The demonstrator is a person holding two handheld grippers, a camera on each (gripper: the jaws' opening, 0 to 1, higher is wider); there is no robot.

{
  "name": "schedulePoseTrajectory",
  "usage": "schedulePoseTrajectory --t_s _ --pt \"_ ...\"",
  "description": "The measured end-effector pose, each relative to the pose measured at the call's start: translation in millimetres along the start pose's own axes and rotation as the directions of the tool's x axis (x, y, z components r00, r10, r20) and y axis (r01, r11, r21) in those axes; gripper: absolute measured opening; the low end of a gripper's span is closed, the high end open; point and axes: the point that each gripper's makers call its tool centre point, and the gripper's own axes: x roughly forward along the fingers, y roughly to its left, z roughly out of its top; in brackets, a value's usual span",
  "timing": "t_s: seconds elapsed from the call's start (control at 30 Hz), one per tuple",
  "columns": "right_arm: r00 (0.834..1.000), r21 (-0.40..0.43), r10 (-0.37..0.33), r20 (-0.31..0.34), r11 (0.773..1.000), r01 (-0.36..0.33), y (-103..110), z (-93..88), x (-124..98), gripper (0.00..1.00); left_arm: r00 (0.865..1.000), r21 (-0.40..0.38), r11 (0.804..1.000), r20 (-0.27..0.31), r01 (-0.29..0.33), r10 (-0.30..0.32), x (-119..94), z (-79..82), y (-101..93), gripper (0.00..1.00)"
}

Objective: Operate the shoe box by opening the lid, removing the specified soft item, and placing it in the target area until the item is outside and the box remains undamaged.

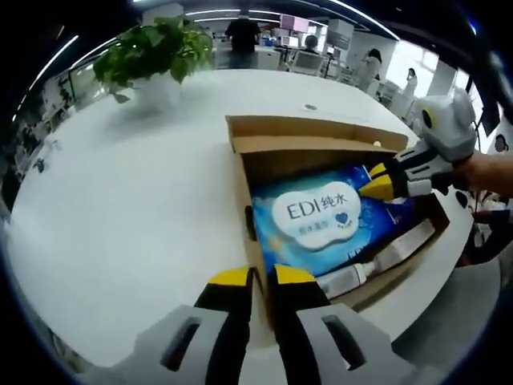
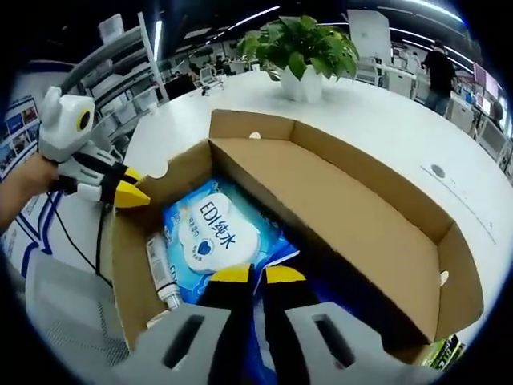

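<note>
An open cardboard shoe box (image 1: 244,144) sits on a white round table, its lid (image 2: 361,216) folded back. A blue and white soft wipes pack (image 1: 321,216) lies inside it. My left gripper (image 1: 263,277) is shut on the near wall of the box. From the right, my right gripper (image 1: 375,180) pinches the far corner of the pack. In the right gripper view the pack (image 2: 212,233) lies just ahead of my right gripper (image 2: 257,275), whose jaws are closed on its edge. At the left my left gripper (image 2: 132,187) holds the box wall (image 2: 128,265).
A white tube (image 1: 377,261) lies in the box beside the pack, against the side wall. A potted plant (image 2: 304,44) stands on the table (image 1: 120,200) beyond the box. People and desks fill the background. The table edge runs close to the box.
</note>
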Motion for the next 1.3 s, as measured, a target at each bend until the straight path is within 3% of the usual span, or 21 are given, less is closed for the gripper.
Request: schedulePoseTrajectory --t_s 0.2,0.83,1.3 --pt "1.0 -0.035 -0.017 0.006 0.999 0.017 -1 2.2 -11 0.0 1.0 0.019 1.0 -0.01 -0.006 0.006 1 -0.3 0.1 0.06" --pt "0.998 -0.033 -0.05 0.03 0.998 0.051 -9 -0.7 -43 0.0 0.999 0.095 0.995 -0.033 -0.019 0.022 -7 0.6 -9.0 0.07" --pt "0.997 -0.01 -0.077 0.022 0.997 0.077 -13 -9.4 -53 0.0 0.998 0.142 0.99 0.053 -0.022 0.015 -21 30.6 -21.0 0.16"
